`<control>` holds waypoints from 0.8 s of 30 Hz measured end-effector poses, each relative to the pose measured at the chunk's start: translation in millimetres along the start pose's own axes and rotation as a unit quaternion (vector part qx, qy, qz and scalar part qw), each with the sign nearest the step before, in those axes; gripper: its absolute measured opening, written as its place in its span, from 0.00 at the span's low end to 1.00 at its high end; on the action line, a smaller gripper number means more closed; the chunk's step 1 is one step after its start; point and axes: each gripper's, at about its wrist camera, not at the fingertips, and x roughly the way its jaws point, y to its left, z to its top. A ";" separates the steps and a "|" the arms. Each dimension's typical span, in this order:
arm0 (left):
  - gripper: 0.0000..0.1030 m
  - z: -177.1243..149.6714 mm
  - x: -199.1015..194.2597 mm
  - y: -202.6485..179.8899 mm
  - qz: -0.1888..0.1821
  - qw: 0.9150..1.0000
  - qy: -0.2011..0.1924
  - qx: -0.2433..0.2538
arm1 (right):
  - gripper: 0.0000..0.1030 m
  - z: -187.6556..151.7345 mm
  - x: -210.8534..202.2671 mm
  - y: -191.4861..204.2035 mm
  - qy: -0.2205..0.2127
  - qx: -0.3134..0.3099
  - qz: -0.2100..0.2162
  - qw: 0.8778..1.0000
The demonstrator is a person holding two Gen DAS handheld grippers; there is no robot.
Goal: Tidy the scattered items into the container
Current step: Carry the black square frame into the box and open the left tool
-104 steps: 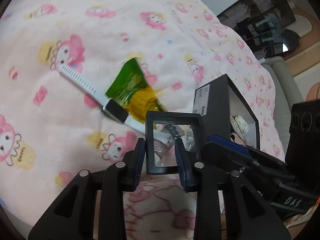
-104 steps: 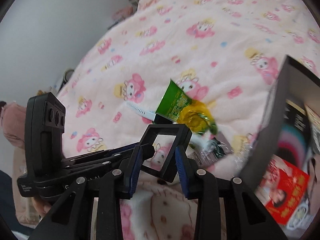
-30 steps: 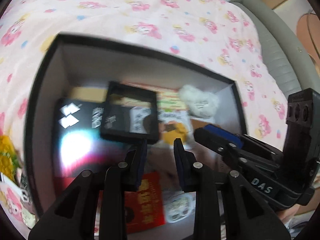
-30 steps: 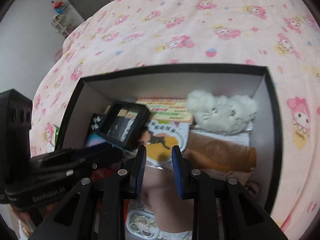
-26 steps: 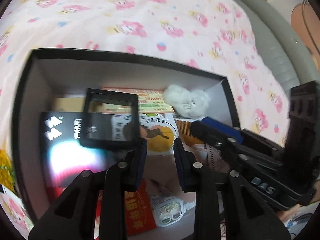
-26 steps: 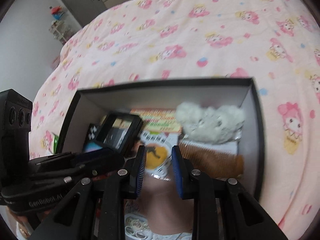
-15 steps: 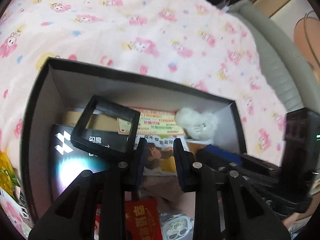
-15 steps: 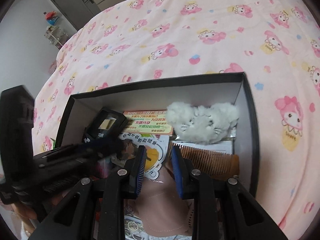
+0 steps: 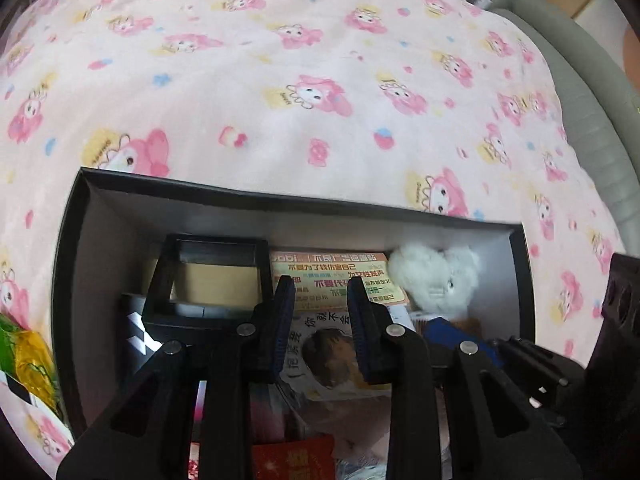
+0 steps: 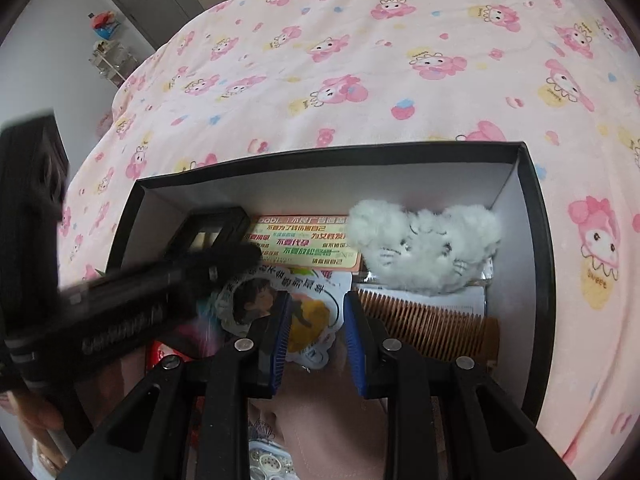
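- Blanket (image 9: 280, 128): soft pink fleece printed with cartoon rabbits, spread beyond both claws; it gives under the box, which sits sunk into it.
- Box (image 9: 280, 196): rigid black card with pale inner walls, open-topped, directly below and ahead of both claws (the container, I judge), so items can be dropped straight in.
- Plush (image 10: 424, 248): fluffy white, heart-like, ahead and right of the right claw (image 10: 316, 320), tucked into the far corner.
- Comb (image 10: 424, 324): ribbed, brown, wood-like, just right of the right claw, lying flat.
- Frame (image 9: 204, 280): square, black, hard-edged with a clear window, just left of the left claw (image 9: 318, 300). It leans on the items below, apart from the pads, so likely just set down.
- Packet (image 9: 24, 356): crinkly green and yellow foil, far left of the left claw, outside the box, yet to be tidied.
- Both claws: jaws partly apart, nothing between them.
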 end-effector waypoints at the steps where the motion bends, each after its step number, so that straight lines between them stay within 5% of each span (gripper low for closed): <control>1: 0.26 -2.0 0.3 4.9 -0.010 1.000 0.002 -0.009 | 0.23 2.0 2.0 0.0 0.001 0.000 0.000 1.000; 9: 0.27 -30.1 -32.1 15.6 -0.025 0.999 -0.034 -0.003 | 0.22 1.9 8.2 -3.8 0.010 0.008 -0.002 1.000; 13: 0.27 -26.9 -20.1 17.1 0.002 1.000 -0.024 -0.009 | 0.22 -3.8 9.2 -2.2 0.013 0.005 -0.009 1.000; 24: 0.30 -29.1 -30.4 7.4 -0.038 0.999 -0.026 -0.003 | 0.23 -9.6 7.4 -3.8 0.013 0.008 -0.017 1.000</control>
